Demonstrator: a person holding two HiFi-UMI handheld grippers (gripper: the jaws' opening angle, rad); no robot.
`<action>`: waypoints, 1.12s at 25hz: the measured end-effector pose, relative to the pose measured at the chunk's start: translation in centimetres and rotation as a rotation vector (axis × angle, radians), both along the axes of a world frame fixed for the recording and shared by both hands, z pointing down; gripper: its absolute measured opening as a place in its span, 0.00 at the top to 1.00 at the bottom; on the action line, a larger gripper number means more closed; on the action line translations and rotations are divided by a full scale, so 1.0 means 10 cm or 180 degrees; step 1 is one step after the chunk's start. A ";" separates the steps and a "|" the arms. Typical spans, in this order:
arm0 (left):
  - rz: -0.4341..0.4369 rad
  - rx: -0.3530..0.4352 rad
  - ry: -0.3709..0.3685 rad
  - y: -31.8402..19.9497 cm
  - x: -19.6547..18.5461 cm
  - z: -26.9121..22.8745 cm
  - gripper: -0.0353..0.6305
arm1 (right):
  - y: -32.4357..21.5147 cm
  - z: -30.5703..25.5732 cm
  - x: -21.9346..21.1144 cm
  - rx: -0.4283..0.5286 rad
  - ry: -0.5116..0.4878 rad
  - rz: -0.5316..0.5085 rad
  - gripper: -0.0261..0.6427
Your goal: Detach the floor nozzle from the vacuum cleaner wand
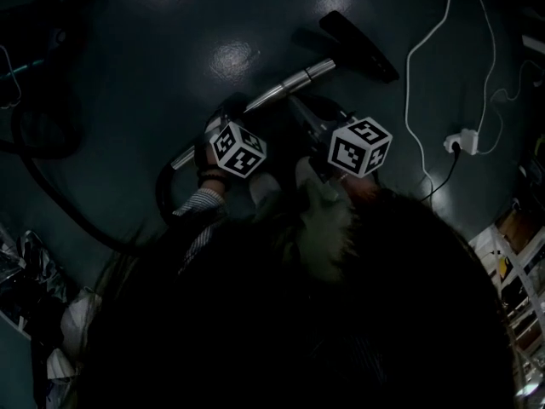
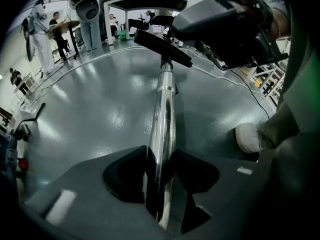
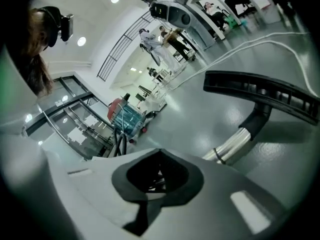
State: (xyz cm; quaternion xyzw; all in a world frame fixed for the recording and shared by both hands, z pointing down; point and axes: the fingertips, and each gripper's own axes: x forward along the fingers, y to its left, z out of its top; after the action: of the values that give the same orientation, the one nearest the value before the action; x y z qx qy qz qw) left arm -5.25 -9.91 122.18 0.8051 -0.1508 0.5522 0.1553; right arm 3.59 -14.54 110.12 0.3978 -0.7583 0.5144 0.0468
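The chrome wand (image 1: 285, 83) lies slanted on the dark floor, and the black floor nozzle (image 1: 359, 46) is attached at its far end. In the left gripper view the wand (image 2: 164, 109) runs straight away to the nozzle (image 2: 162, 46). My left gripper (image 2: 161, 166) points steeply down, a dark pad pressed against each side of the wand. Its marker cube (image 1: 238, 149) shows over the wand's near part. My right gripper (image 3: 157, 176) is shut with nothing in it, raised to the near left of the nozzle (image 3: 260, 96) and the wand's end (image 3: 231, 148). Its cube (image 1: 360, 146) sits right of the wand.
A white cable (image 1: 417, 75) loops to a plug adaptor (image 1: 462, 141) at the right. A black hose (image 1: 51, 186) curves along the left. A white shoe (image 2: 250, 136) stands right of the wand. A red-and-blue machine (image 3: 125, 116) and several people (image 2: 42, 29) are farther off.
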 end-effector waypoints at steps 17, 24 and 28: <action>-0.0538 0.0489 0.0234 -0.95 -0.01 -3.34 0.67 | -0.96 -3.43 0.36 0.0774 -0.0069 0.0631 0.96; -0.0842 0.0909 0.0432 -1.35 -0.11 -5.33 0.67 | -1.18 -5.57 0.20 0.1389 -0.0190 0.0497 0.96; -0.0999 0.1142 0.0532 -1.40 -0.23 -6.31 0.67 | -1.13 -6.66 -0.01 0.1718 -0.0322 0.0423 0.96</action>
State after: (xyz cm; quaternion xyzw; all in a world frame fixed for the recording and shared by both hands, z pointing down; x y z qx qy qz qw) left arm -7.56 -23.92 59.04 0.8294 -0.3562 0.4173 0.1058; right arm 3.46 -25.89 43.52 0.4186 -0.8414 0.3150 -0.1325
